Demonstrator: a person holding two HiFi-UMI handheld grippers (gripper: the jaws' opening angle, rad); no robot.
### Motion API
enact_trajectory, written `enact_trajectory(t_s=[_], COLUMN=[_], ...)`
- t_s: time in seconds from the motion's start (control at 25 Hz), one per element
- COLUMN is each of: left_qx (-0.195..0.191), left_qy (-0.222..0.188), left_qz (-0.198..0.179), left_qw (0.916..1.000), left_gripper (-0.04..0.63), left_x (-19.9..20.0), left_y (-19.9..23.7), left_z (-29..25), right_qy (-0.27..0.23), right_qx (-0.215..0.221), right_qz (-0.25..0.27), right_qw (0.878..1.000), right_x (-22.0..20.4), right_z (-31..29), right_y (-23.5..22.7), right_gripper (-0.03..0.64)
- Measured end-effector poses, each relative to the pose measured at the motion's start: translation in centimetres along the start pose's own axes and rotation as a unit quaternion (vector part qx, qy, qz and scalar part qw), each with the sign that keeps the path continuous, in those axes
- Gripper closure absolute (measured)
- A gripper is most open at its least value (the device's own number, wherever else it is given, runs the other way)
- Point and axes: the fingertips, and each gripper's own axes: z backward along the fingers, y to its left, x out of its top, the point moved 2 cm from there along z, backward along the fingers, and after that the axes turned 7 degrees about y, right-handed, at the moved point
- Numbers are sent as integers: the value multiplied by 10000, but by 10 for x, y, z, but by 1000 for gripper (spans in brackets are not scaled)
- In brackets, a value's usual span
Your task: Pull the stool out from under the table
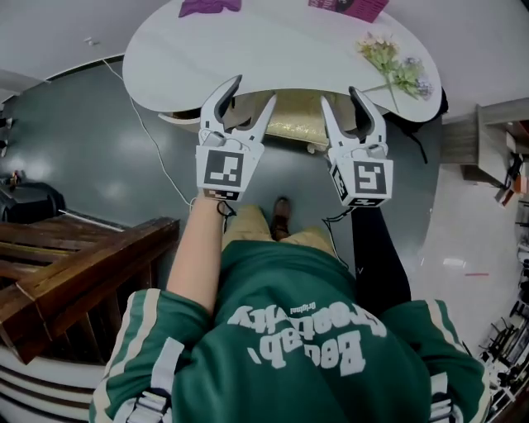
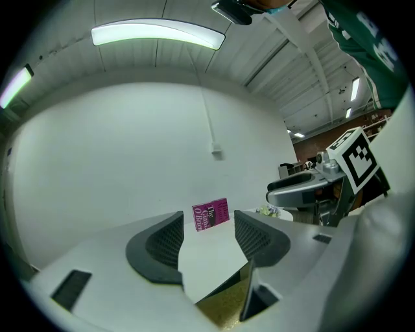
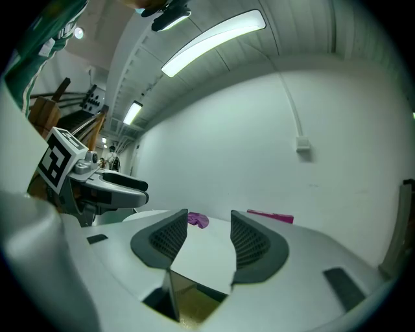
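Observation:
The stool (image 1: 291, 122) has a gold seat and stands tucked under the near edge of the white oval table (image 1: 273, 49); only a strip of its seat shows. My left gripper (image 1: 253, 92) hangs open over the seat's left part, its tips at the table edge. My right gripper (image 1: 340, 97) is open over the seat's right part. In the left gripper view the gold seat (image 2: 227, 310) lies below the spread jaws, with nothing between the pads. The right gripper view shows the same gold seat (image 3: 193, 310) under open jaws.
On the table lie a magenta book (image 1: 349, 7), a purple cloth (image 1: 208, 7) and a bunch of flowers (image 1: 398, 68). A dark wooden bench (image 1: 74, 264) stands at the left. A thin cable (image 1: 153, 149) runs over the grey floor. My shoe (image 1: 282, 213) is just behind the stool.

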Motion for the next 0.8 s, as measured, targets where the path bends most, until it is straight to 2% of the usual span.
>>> enact_trajectory(t_s=[0.2,0.36,0.52,0.8], left_qx=[-242,-500,-727,-1089], left_qy=[-13,-34,118,279], left_qz=[21,14,81,79], left_qw=[9997,9987,9972,9936], left_gripper=[336,336,332,318], left_x=[-15,-41,-84,-164], left_y=[10,21,29,15], left_z=[-14,-29,-48,-70], right_qy=[113,320,563,1113], right_qx=[-120,-301,-422,-668], right_qz=[-115,-197,-298,-453], right_qw=[9998,9988,9971,9905], right_x=[-15,-38,-73,-151], right_z=[-16,-29,-41,-48], right_y=[-1,4,11,9], right_gripper=[393,388,382,377])
